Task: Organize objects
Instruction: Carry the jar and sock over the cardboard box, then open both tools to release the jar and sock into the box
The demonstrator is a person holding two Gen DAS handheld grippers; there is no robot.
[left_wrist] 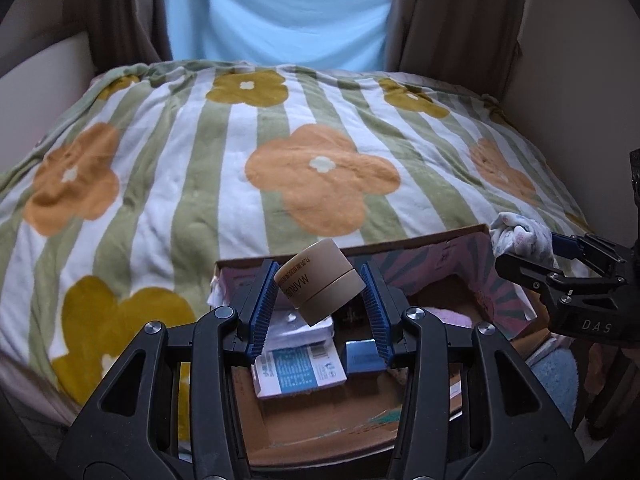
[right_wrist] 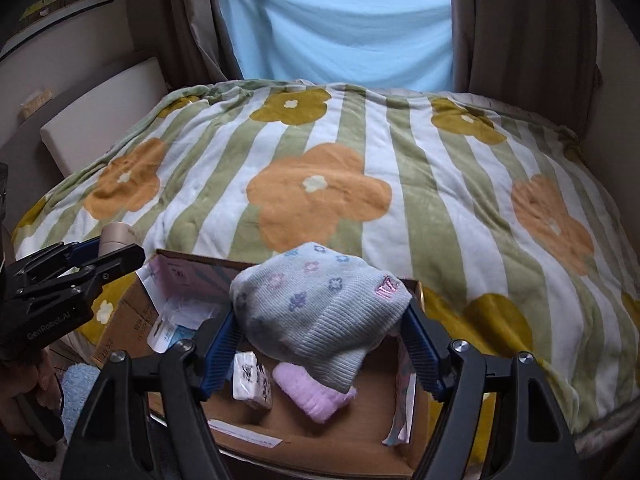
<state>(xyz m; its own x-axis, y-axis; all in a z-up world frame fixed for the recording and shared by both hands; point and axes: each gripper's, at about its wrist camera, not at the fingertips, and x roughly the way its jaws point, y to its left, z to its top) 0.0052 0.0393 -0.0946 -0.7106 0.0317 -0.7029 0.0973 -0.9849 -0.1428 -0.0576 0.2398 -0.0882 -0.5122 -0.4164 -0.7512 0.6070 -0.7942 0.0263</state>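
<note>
Nearest, open cardboard box (left_wrist: pixel 320 428) at the bed's near edge, holding a white-and-blue packet (left_wrist: pixel 298 372), a tissue pack (right_wrist: pixel 252 380) and a pink sock (right_wrist: pixel 312 394). Above its left part, left gripper (left_wrist: pixel 320 286), jaws clamped on a tilted beige cosmetic jar (left_wrist: pixel 318 282). Above its right part, right gripper (right_wrist: pixel 320 320), jaws gripping a grey floral knit hat (right_wrist: pixel 320 308). Beyond, floral striped blanket (left_wrist: pixel 224 152) on the bed; farthest, light blue sheet (right_wrist: pixel 344 28) between brown curtains (right_wrist: pixel 520 24).
</note>
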